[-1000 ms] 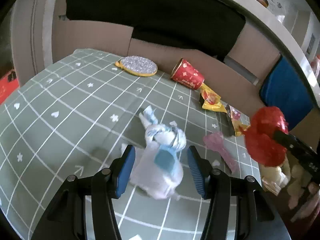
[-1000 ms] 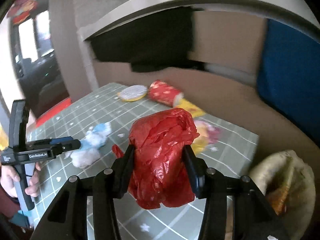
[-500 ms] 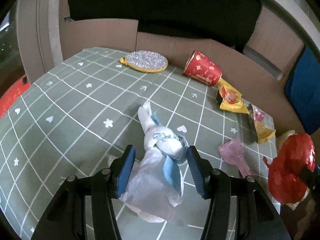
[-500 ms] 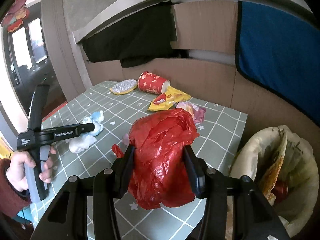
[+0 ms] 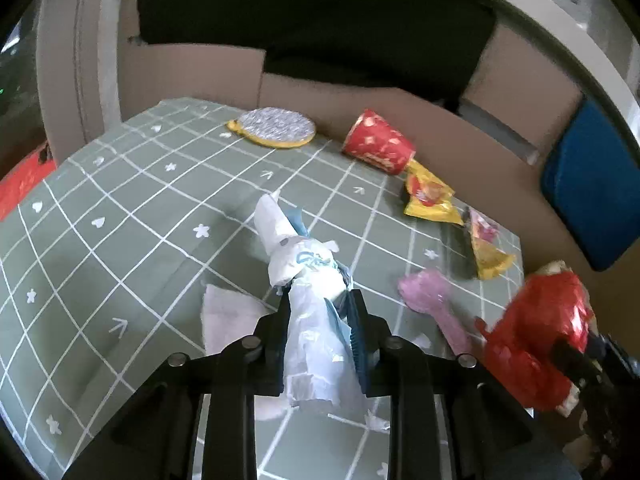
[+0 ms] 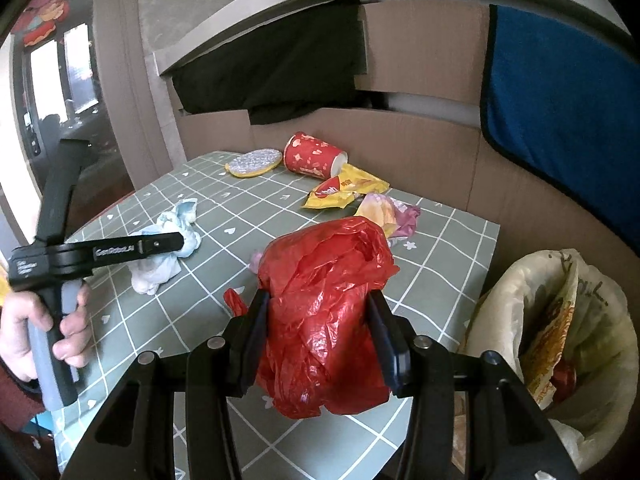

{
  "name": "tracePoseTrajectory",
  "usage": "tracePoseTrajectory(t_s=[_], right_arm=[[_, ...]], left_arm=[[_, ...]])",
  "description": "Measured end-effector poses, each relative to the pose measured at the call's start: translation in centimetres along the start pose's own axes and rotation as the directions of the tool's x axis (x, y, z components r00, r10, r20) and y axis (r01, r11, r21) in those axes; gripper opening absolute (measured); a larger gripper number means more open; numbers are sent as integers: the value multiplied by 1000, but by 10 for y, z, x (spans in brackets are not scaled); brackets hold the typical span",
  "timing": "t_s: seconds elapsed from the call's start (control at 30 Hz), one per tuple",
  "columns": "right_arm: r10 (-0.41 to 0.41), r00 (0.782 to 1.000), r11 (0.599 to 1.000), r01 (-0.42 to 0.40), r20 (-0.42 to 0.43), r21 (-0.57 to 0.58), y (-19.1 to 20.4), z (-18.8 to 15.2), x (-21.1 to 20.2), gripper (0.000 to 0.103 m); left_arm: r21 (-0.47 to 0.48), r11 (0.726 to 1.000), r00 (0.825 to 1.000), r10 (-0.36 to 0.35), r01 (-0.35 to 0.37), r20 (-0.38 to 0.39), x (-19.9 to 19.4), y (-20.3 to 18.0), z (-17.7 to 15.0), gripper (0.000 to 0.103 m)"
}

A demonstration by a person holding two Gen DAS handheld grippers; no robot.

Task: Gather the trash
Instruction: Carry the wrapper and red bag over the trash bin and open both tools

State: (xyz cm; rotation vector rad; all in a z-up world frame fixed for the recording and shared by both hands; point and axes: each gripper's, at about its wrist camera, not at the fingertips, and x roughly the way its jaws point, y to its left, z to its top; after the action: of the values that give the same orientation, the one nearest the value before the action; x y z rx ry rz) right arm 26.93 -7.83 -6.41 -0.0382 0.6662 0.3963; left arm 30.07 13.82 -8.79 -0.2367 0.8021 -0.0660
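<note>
My left gripper (image 5: 318,322) is shut on a crumpled white and blue plastic wrapper (image 5: 308,280) that lies on the green checked tablecloth (image 5: 120,216). It also shows in the right wrist view (image 6: 168,248), with the left gripper (image 6: 176,242) closed on it. My right gripper (image 6: 318,332) is shut on a crumpled red plastic bag (image 6: 324,300), held above the table's near right corner, left of the lined trash bin (image 6: 560,320). The red bag (image 5: 536,332) also shows at the right of the left wrist view.
A tipped red paper cup (image 5: 378,146), yellow snack wrappers (image 5: 430,198), a pink wrapper (image 5: 432,300) and a silver and yellow pad (image 5: 276,130) lie along the table's far and right side. A white tissue (image 5: 228,316) lies by the left gripper. A cardboard wall (image 6: 420,152) backs the table.
My left gripper has closed on the white and blue wrapper. My right gripper has carried the red bag to the right, toward the bin, which has come into view.
</note>
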Motion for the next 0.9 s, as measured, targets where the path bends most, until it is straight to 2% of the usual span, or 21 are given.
tracePoseTrajectory(t_s=[0.47, 0.73, 0.9], right_arm=[[11, 1000, 1000, -11, 6, 3, -2, 0, -5, 45], [-11, 998, 1000, 12, 68, -11, -7, 11, -31, 45], [-51, 989, 999, 53, 137, -12, -21, 24, -62, 45]], left_arm=[[97, 995, 993, -19, 8, 113, -50, -29, -10, 25], [140, 990, 983, -30, 4, 181, -79, -55, -6, 25], [190, 981, 973, -72, 30, 221, -97, -85, -2, 25]])
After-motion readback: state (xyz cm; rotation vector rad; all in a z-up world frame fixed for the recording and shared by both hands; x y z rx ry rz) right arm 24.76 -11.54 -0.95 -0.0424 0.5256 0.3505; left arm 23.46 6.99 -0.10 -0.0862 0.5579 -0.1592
